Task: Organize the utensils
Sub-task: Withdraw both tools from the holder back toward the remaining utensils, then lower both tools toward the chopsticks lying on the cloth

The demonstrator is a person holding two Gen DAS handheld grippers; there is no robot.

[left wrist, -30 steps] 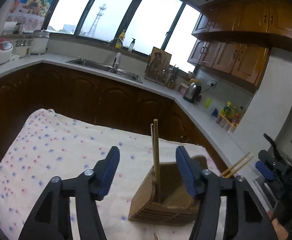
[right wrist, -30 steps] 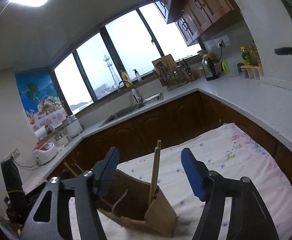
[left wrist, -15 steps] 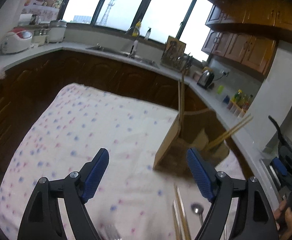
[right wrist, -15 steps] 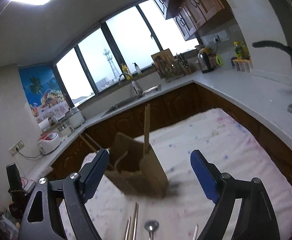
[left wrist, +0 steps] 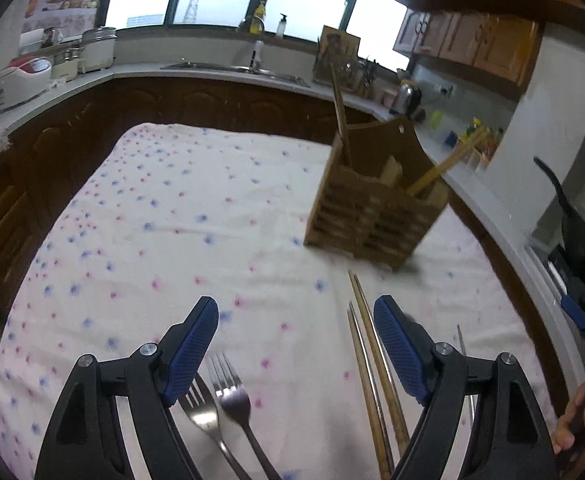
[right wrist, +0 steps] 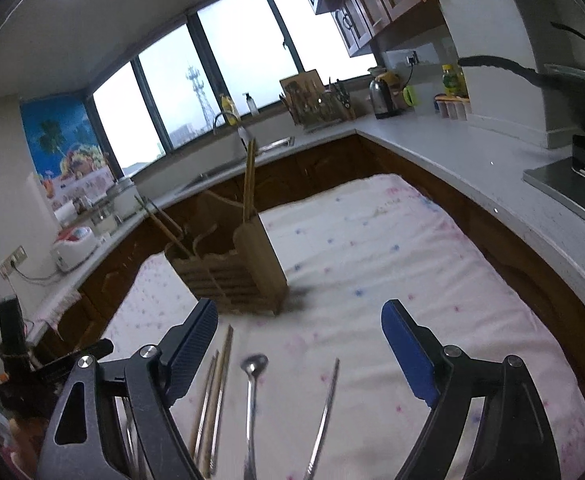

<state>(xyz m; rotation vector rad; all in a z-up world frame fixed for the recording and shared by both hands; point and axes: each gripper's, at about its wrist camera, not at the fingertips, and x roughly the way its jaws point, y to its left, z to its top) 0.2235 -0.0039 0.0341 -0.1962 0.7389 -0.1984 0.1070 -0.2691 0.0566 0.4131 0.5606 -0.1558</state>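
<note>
With both our left gripper (left wrist: 294, 344) and right gripper (right wrist: 300, 344) empty, jaws wide apart, we hover over forks (left wrist: 228, 396), chopsticks (left wrist: 368, 360) and spoon (right wrist: 252, 384) lying near us, the wooden holder (left wrist: 376, 208) farther off; next, close on one.

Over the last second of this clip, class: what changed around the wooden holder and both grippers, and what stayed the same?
Both grippers pulled back from the wooden holder. The left gripper and right gripper have just been opening, nothing between their jaws. Forks, loose chopsticks and a spoon on the cloth came into view. The chopsticks standing in the holder stayed put.
</note>
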